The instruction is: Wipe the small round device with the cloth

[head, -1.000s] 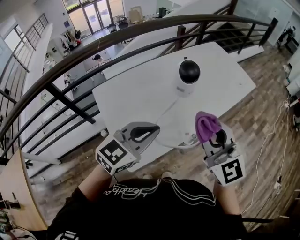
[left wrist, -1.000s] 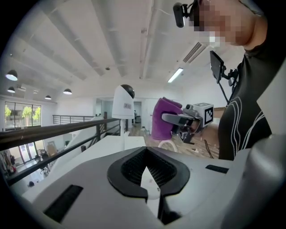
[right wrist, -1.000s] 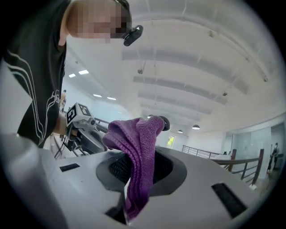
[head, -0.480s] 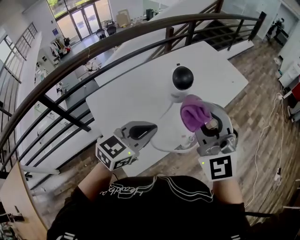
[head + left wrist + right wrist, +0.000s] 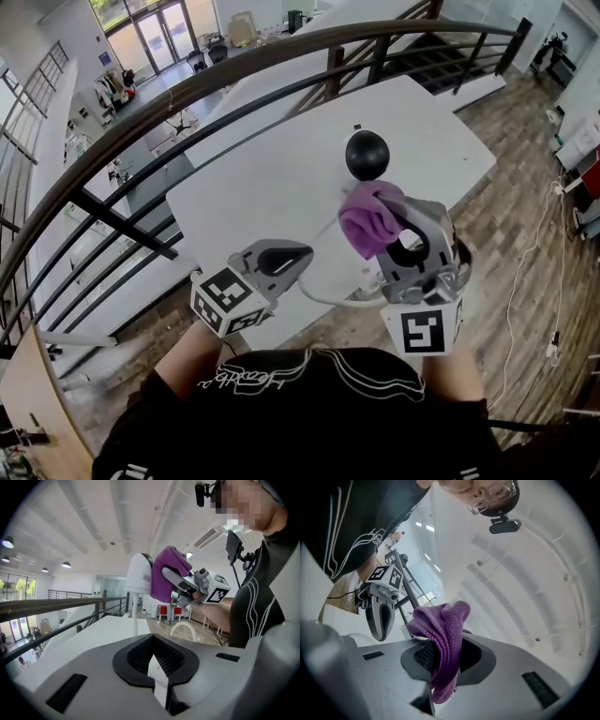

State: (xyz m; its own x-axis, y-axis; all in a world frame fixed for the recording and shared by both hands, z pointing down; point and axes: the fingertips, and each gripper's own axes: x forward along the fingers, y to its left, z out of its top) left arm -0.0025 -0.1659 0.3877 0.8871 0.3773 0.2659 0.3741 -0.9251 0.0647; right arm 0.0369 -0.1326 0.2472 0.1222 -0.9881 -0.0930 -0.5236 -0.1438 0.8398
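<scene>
1 round black-domed device (image 5: 367,155) on 1 white desk (image 5: 272,178). Right hand-held gripper (image 5: 386,234) pinching 1 purple knit cloth (image 5: 366,220). Left hand-held gripper (image 5: 298,255) pressed together, empty.

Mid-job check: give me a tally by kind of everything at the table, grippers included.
Grippers: 2, left gripper and right gripper
Purple cloth: 1
Round device: 1
White cable: 1
White table: 1
Total: 6
</scene>
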